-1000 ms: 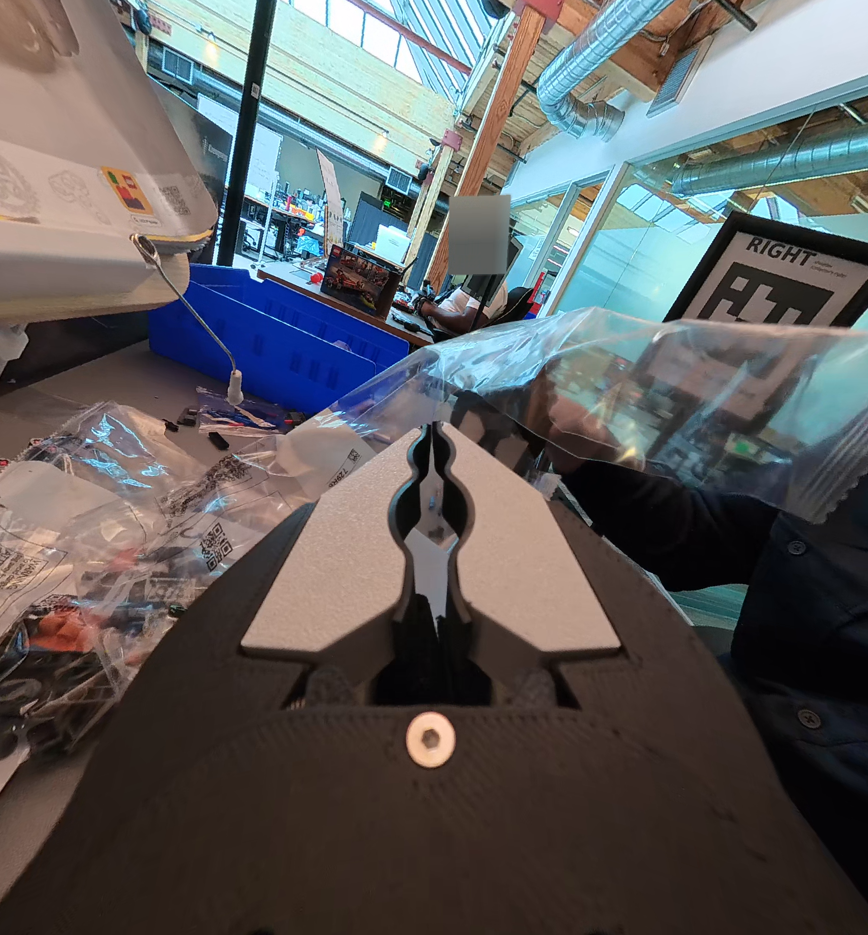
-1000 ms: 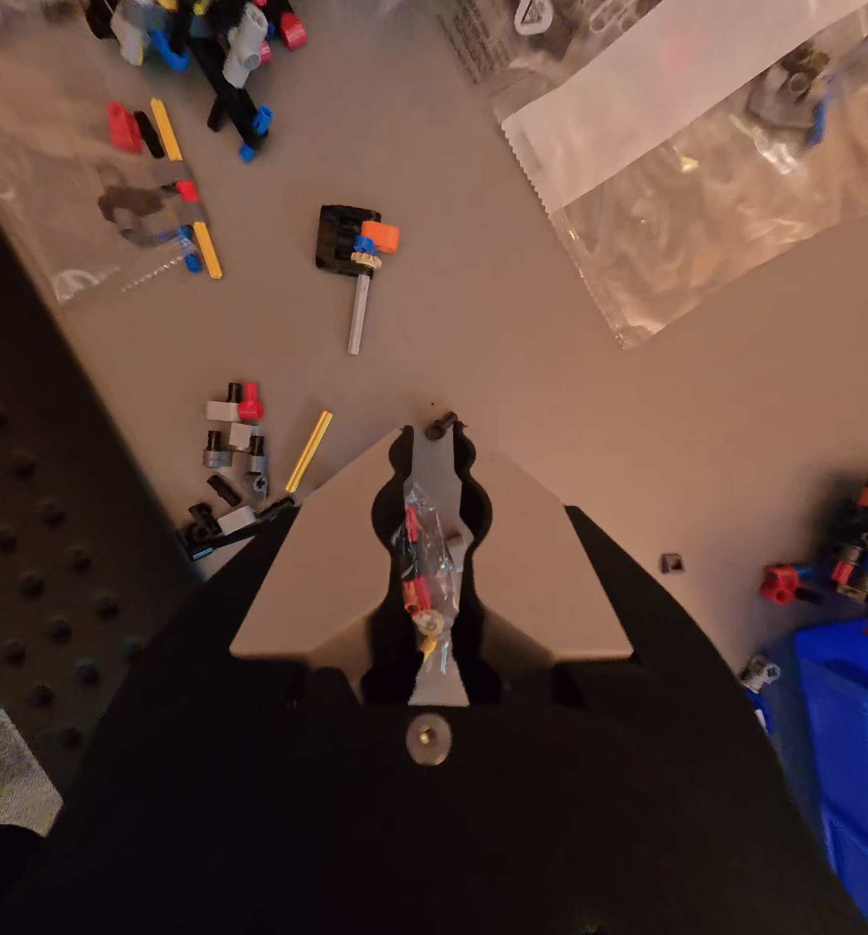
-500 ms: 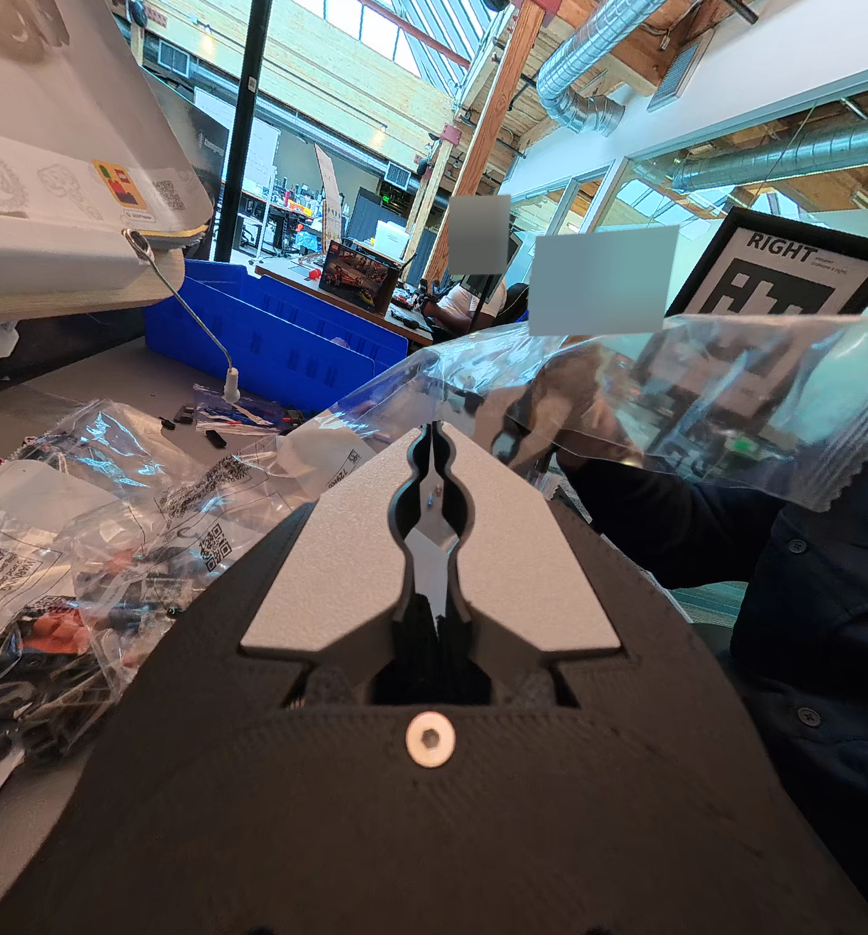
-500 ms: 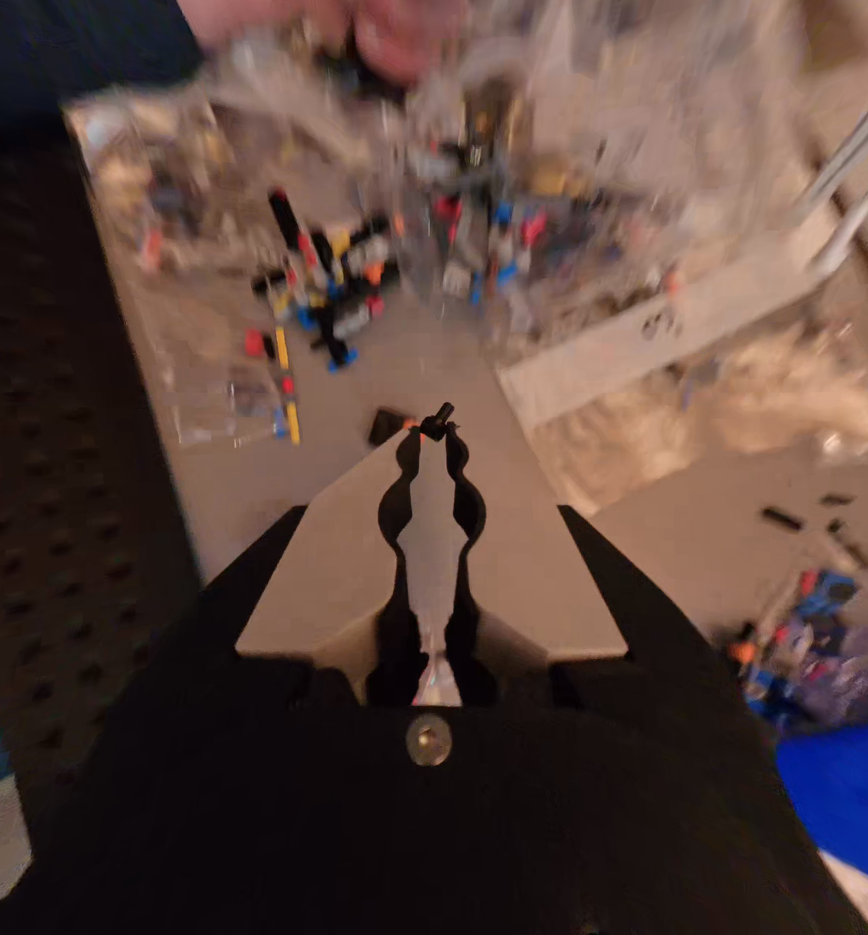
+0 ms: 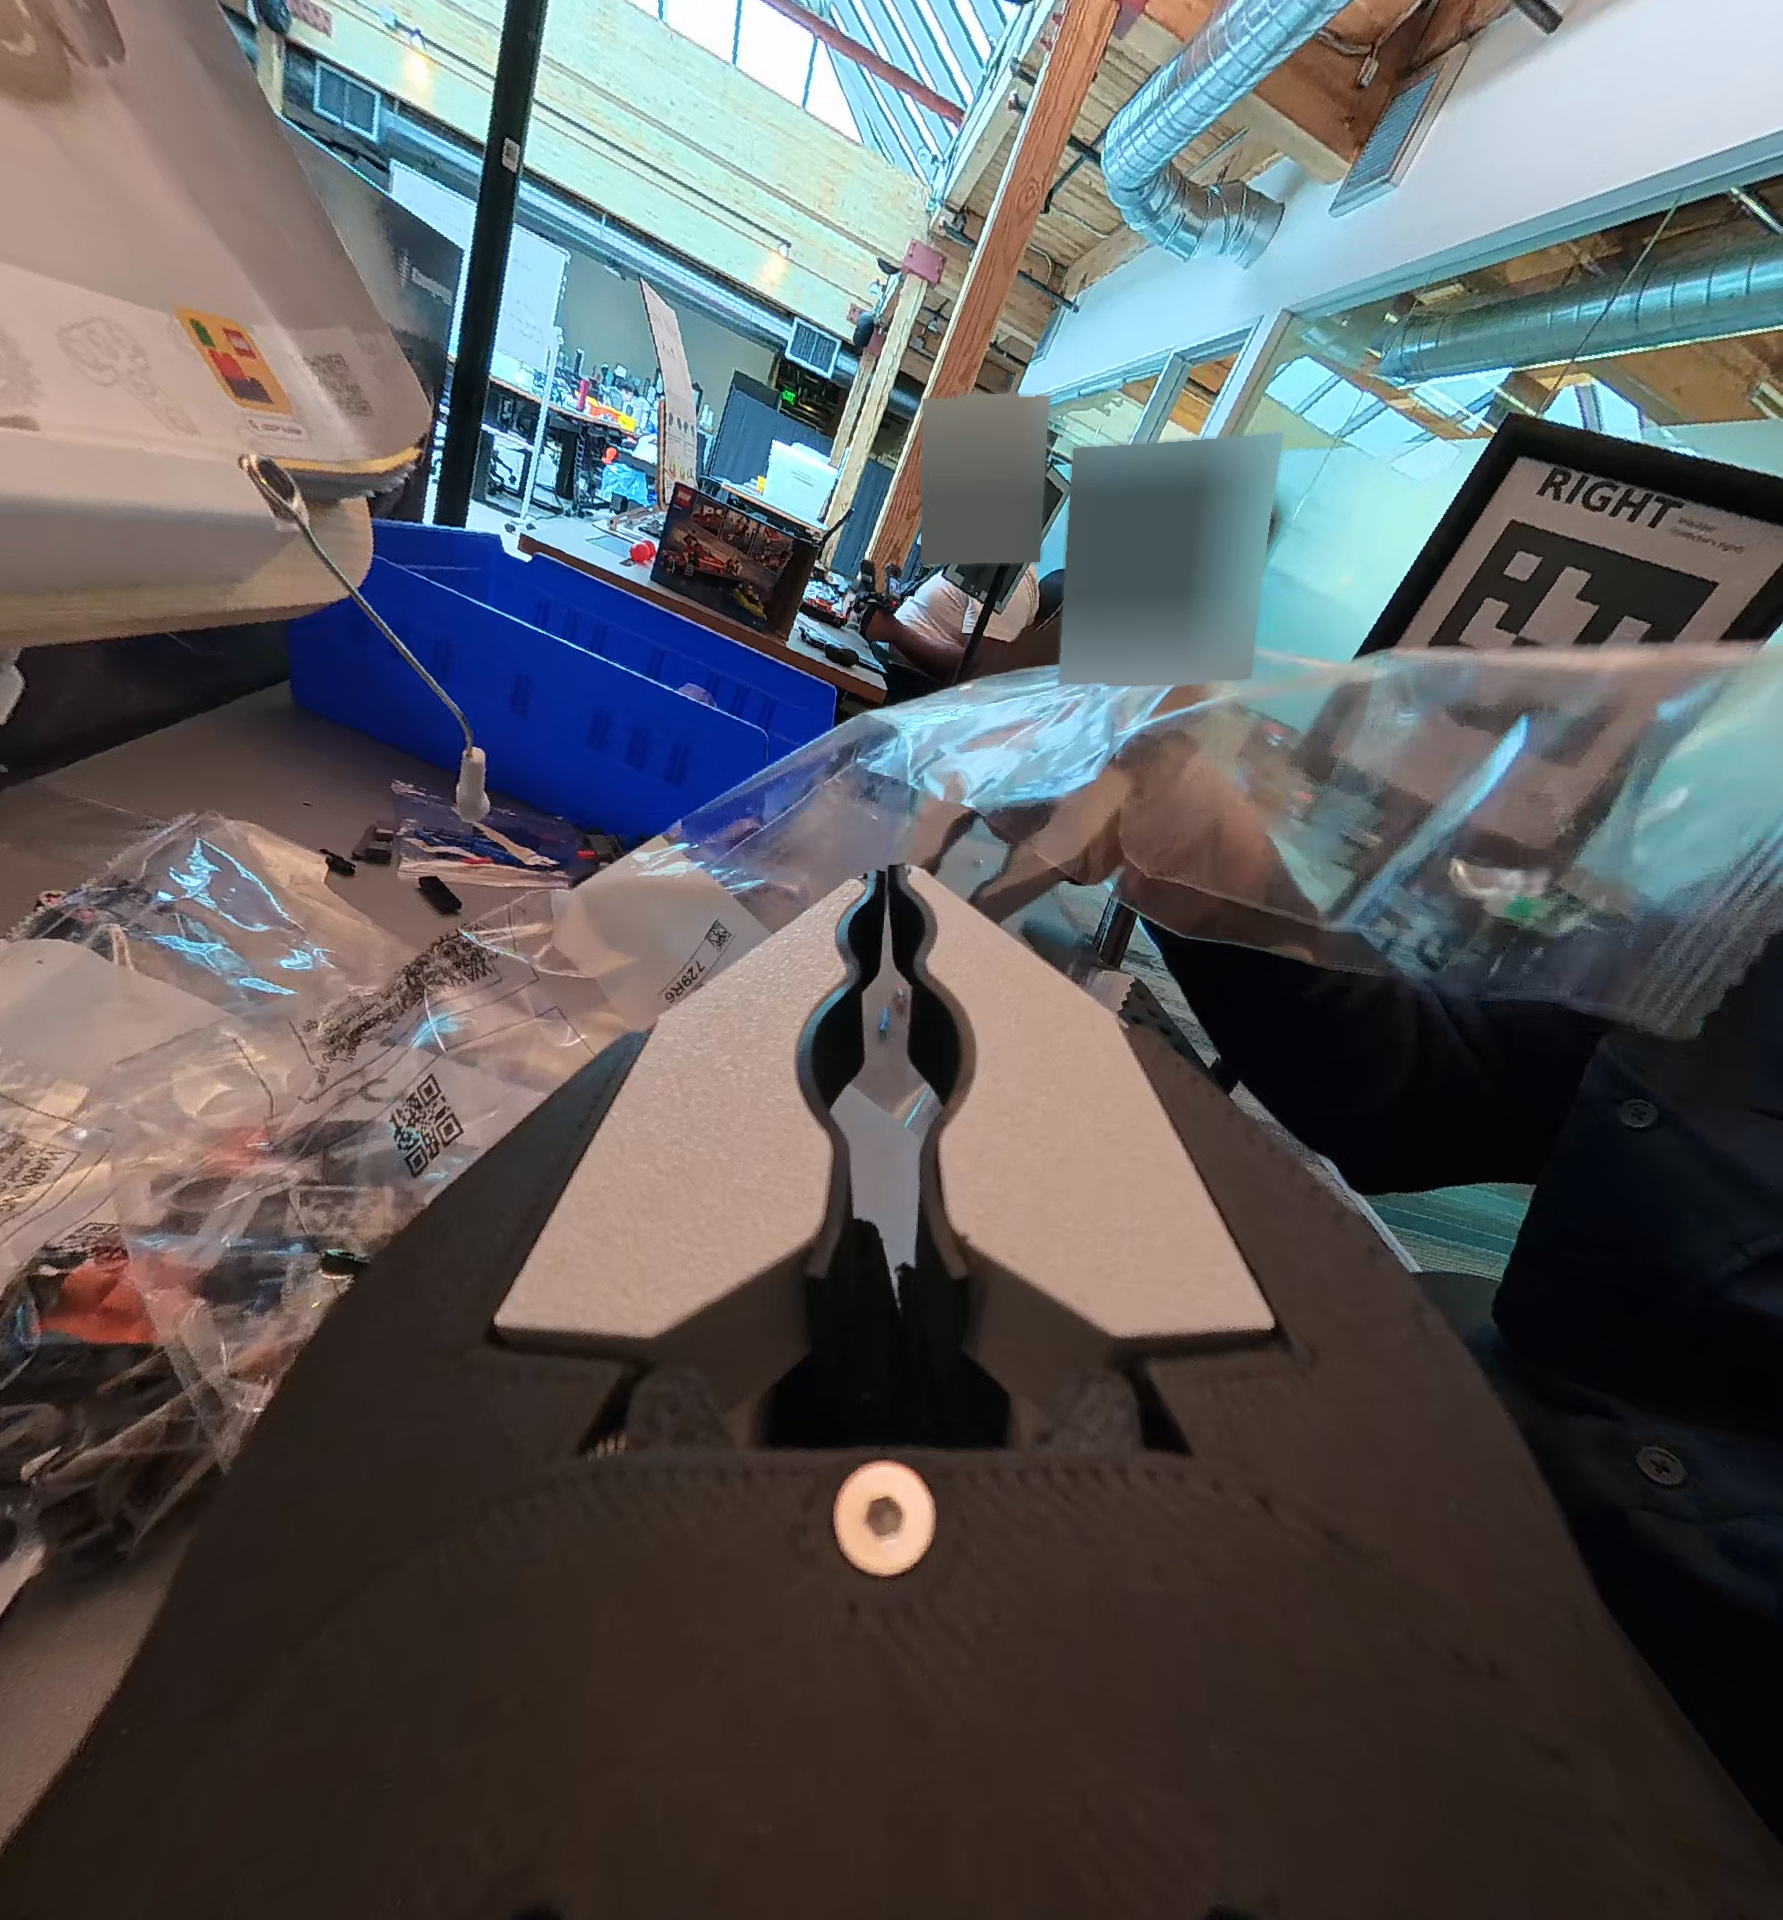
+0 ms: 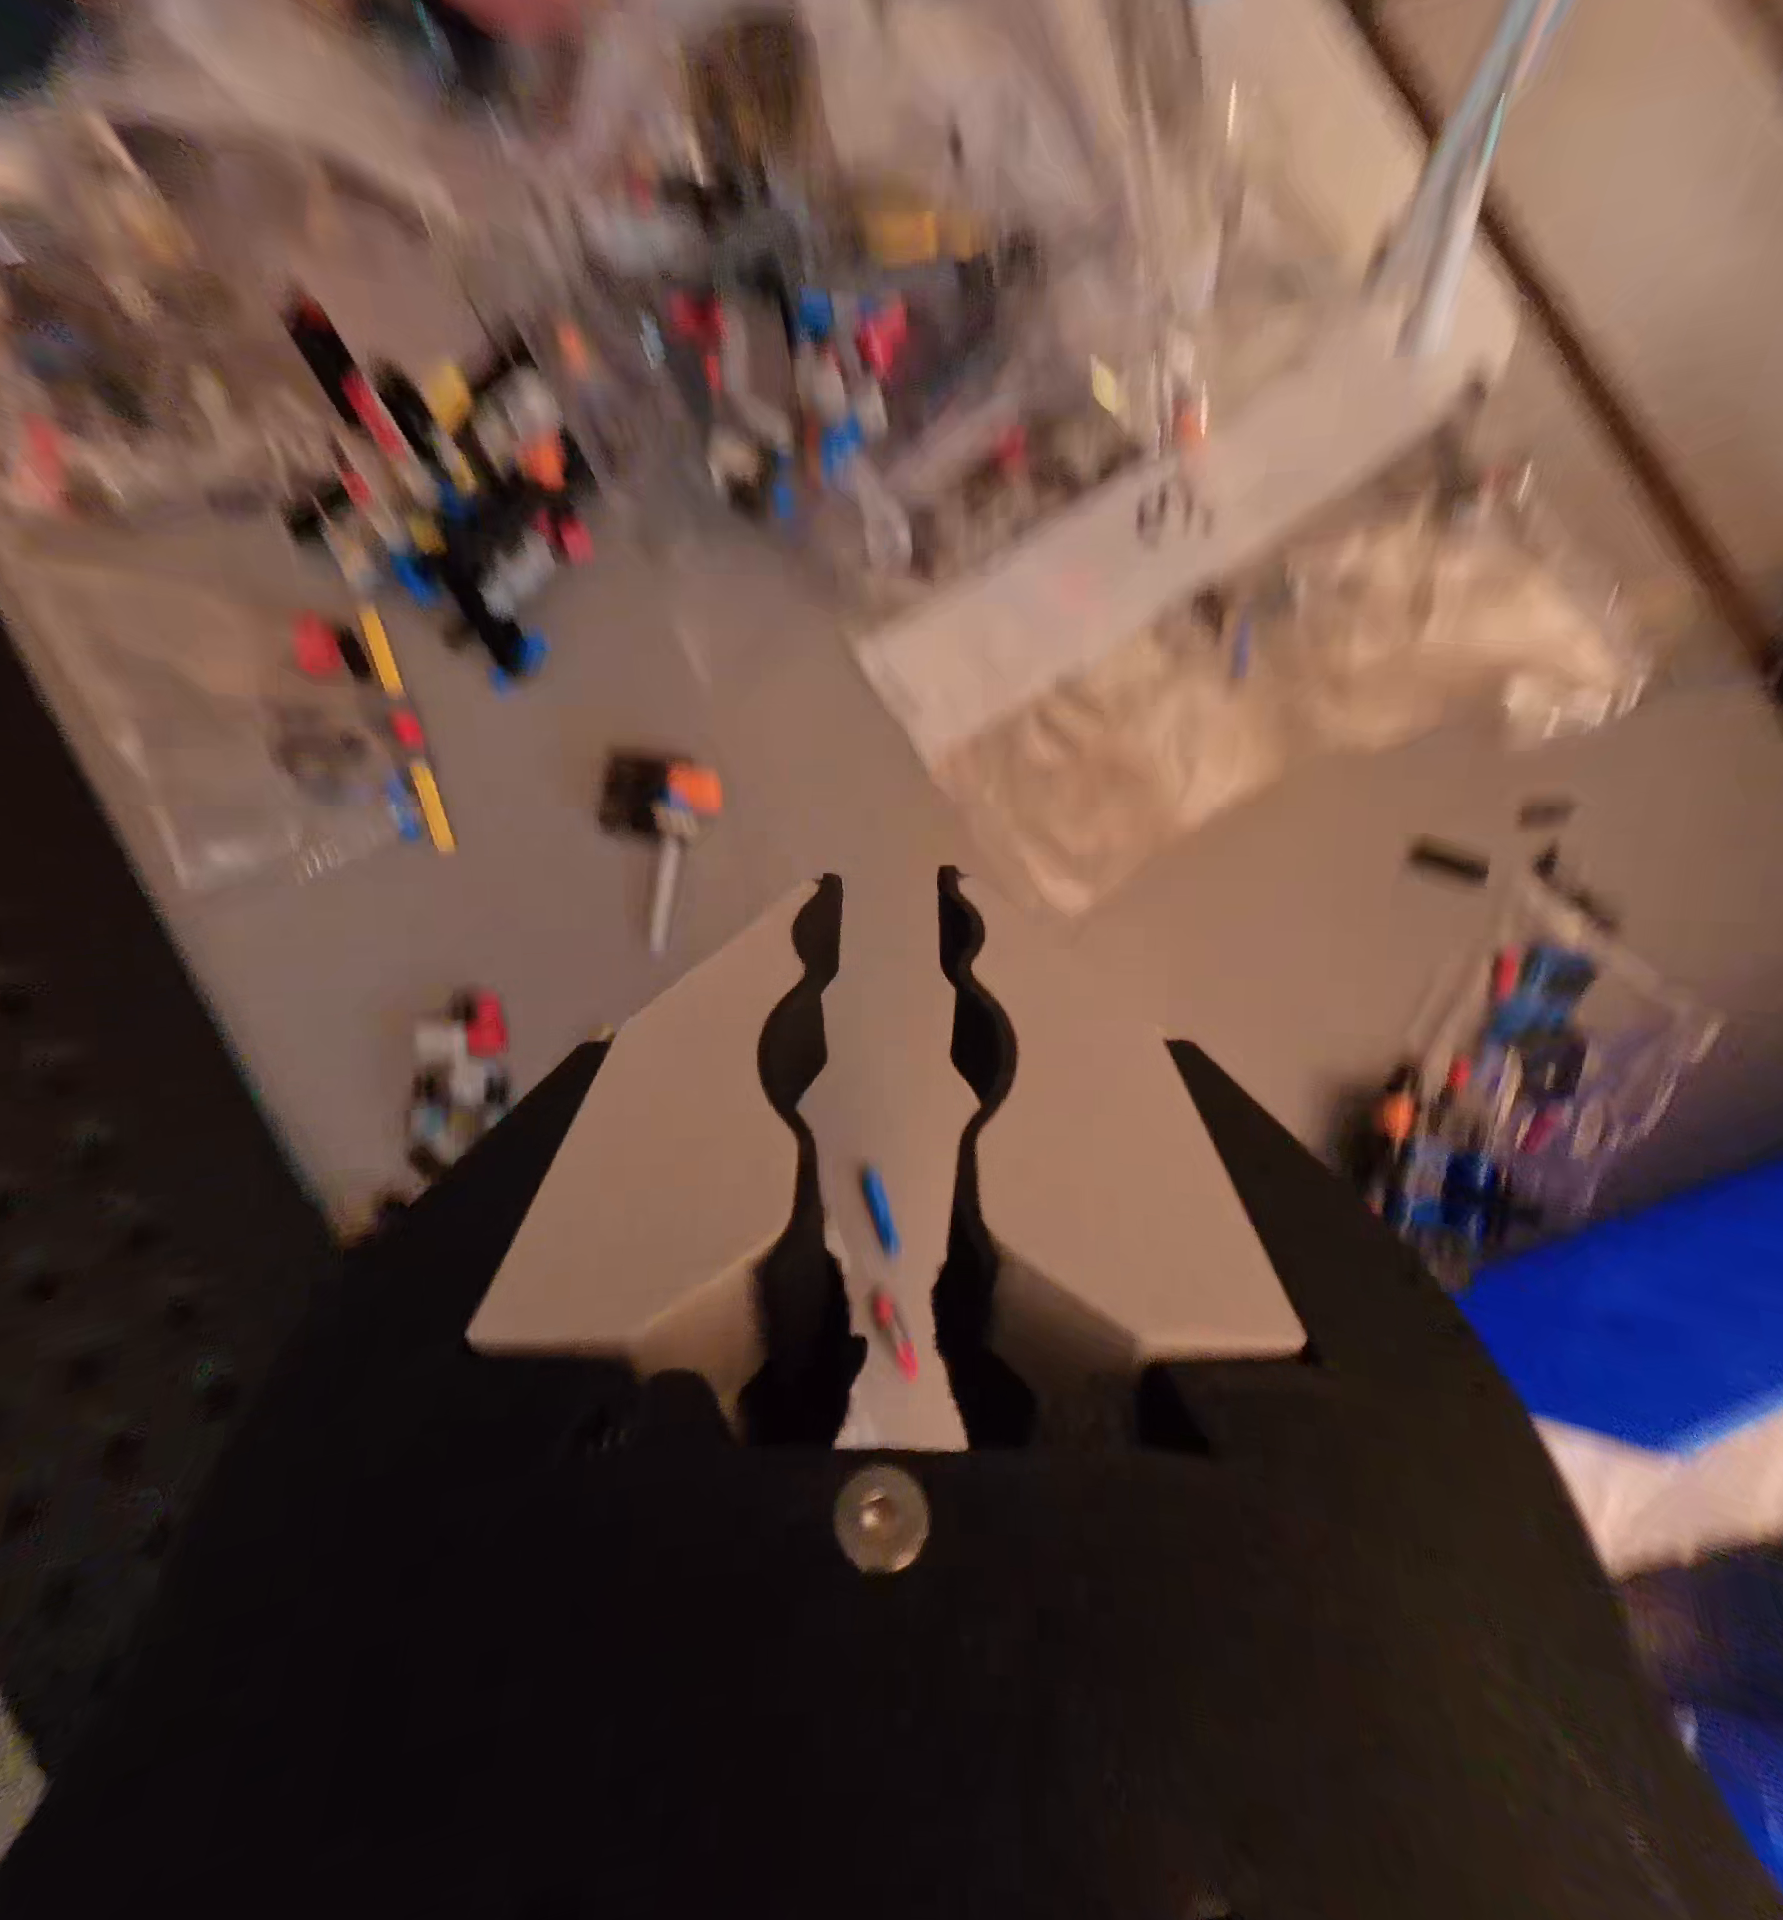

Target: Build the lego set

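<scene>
Bag (image 5: 1386, 800), clear, pinched in left jaws; right jaws narrowly parted, holding nothing; blue bin (image 5: 575, 665) behind.

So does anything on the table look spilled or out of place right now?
Yes. Two small loose pieces, a blue pin and a red pin, lie alone on the table beneath the open right tool, apart from the piles. The view is blurred.
</scene>
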Motion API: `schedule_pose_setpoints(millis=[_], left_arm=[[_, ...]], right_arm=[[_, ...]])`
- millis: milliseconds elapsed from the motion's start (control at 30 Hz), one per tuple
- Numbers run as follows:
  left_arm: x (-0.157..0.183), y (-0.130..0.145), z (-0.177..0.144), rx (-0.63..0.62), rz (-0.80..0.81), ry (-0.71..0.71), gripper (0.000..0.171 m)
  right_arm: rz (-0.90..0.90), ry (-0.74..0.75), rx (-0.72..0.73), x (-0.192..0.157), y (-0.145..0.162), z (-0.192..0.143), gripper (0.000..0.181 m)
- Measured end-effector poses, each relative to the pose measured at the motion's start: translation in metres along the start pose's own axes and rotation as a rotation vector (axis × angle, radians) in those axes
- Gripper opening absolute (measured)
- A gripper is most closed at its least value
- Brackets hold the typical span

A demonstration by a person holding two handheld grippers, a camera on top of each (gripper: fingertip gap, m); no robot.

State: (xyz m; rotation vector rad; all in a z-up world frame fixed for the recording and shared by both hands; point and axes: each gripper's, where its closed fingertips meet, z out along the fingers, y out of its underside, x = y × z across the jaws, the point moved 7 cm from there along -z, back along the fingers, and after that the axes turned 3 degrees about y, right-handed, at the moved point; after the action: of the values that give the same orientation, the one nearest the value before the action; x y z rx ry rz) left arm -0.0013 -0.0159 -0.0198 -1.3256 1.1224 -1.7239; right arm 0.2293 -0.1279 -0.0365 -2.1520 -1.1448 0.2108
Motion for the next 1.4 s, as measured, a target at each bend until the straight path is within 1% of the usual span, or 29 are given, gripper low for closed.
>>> schedule_pose_setpoints(millis=[100,167,200,267,500,533,600,733,833,1000,1100,1133,1200,1300,1400], left_arm=[[0.001,0.001,0.002,-0.007,0.000,0.001,0.000],[0.001,0.002,0.003,-0.009,-0.001,0.000,0.000],[0.001,0.003,0.003,-0.011,-0.001,0.000,0.000],[0.000,0.003,0.004,-0.012,-0.004,-0.001,0.000],[-0.002,0.004,0.002,-0.013,-0.007,-0.006,0.000],[-0.002,0.004,0.002,-0.011,-0.008,-0.006,0.000],[-0.003,0.003,0.001,-0.010,-0.008,-0.007,0.000],[-0.003,0.004,0.003,-0.016,-0.009,-0.006,0.000],[-0.002,0.004,0.002,-0.014,-0.007,-0.008,0.000],[-0.002,0.003,0.002,-0.014,-0.005,-0.008,0.000],[-0.001,0.003,0.002,-0.014,-0.002,-0.008,0.000],[-0.001,0.002,0.002,-0.012,-0.002,-0.008,0.000],[-0.001,0.002,0.001,-0.010,-0.003,-0.009,0.000],[-0.002,0.002,0.001,-0.011,-0.004,-0.008,0.000],[-0.002,0.004,0.003,-0.016,-0.006,-0.007,0.000]], right_arm=[[0.038,0.016,-0.207,0.008,0.054,0.002,0.015],[0.077,0.022,-0.315,0.012,0.083,0.004,0.015],[0.092,0.022,-0.339,0.013,0.092,0.005,0.016],[0.105,0.006,-0.324,0.012,0.098,0.009,0.015],[0.109,-0.067,-0.292,0.008,0.097,0.023,0.013],[0.108,-0.068,-0.296,0.008,0.097,0.023,0.010],[0.095,-0.064,-0.304,0.008,0.097,0.023,0.000],[0.070,-0.063,-0.285,0.006,0.090,0.023,0.000],[0.064,-0.061,-0.253,0.006,0.082,0.022,0.016],[0.026,-0.065,-0.280,0.007,0.077,0.032,0.020],[0.010,-0.096,-0.287,0.006,0.076,0.040,0.016],[0.014,-0.118,-0.274,0.005,0.075,0.041,0.010],[0.016,-0.133,-0.269,0.005,0.075,0.041,0.004],[0.006,-0.133,-0.271,0.004,0.075,0.040,0.002],[-0.016,-0.145,-0.223,-0.004,0.065,0.036,0.002]])
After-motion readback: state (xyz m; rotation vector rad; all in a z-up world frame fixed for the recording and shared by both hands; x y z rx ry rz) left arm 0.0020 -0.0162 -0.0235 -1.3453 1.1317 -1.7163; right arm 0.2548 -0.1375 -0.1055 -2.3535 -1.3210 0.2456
